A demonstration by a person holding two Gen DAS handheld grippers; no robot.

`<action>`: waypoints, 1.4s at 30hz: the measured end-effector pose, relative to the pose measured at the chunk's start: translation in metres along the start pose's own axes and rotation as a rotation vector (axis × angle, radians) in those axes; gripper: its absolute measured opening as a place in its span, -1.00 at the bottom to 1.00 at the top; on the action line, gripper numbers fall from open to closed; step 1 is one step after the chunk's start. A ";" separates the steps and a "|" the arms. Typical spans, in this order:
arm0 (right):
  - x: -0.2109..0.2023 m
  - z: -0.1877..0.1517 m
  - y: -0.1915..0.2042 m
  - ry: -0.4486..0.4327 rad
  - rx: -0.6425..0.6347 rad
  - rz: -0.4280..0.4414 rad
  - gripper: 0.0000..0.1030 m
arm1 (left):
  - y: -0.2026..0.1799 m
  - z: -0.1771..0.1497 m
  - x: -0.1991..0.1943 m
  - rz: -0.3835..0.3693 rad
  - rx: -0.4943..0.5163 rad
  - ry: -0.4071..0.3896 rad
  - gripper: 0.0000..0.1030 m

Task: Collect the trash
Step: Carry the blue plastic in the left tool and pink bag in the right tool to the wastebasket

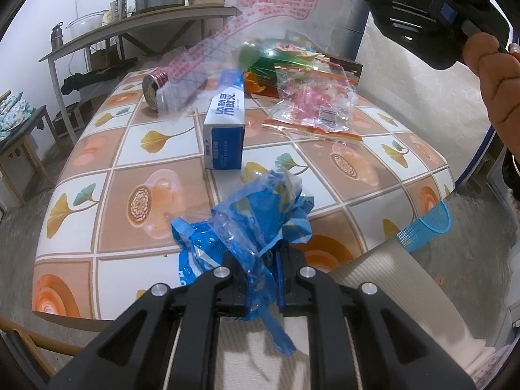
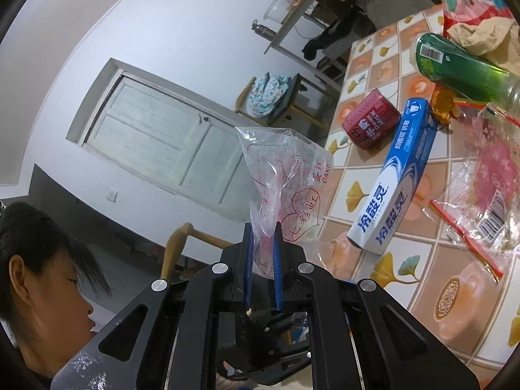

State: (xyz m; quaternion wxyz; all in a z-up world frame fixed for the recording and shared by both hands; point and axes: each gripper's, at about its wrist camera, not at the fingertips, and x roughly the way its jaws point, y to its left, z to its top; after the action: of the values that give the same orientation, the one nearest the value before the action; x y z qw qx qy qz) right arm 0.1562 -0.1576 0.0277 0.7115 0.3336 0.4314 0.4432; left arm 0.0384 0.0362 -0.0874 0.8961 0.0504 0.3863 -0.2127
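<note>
L gripper (image 1: 260,256) pinches blue wrapper (image 1: 250,224); R gripper (image 2: 264,243) pinches clear cake bag (image 2: 286,182).

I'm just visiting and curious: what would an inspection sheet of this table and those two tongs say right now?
Surface: table under a tiled leaf-and-flower cloth.
Job's things: blue wrapper in the left tongs; clear cake bag in the right tongs; toothpaste box, red can, green bottle and clear zip bag lying on the table.
Clutter: blue mesh basket past the table's edge.
Grippers: both tongs shut on their wrappers.
Cables: nothing seen.
Surroundings: shelf with pots, white door, wooden chair, a person's head nearby.
</note>
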 end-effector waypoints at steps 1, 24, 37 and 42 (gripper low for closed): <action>0.000 0.000 0.000 -0.001 -0.001 -0.002 -0.82 | 0.000 0.000 0.000 0.002 -0.001 -0.001 -0.81; 0.002 0.001 0.001 0.002 -0.011 -0.005 -0.82 | 0.002 0.003 -0.007 0.012 -0.020 -0.023 -0.82; -0.004 0.003 0.007 -0.011 -0.037 0.012 -0.82 | 0.001 0.011 -0.020 0.022 -0.035 -0.045 -0.83; -0.032 -0.001 0.018 -0.079 -0.068 0.024 -0.82 | -0.003 0.026 -0.040 -0.003 -0.042 -0.098 -0.83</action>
State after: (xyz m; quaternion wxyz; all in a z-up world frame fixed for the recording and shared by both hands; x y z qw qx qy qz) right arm 0.1420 -0.1800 0.0533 0.7334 0.3316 0.3837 0.4528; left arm 0.0297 0.0403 -0.0407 0.9145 0.0207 0.3462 -0.2081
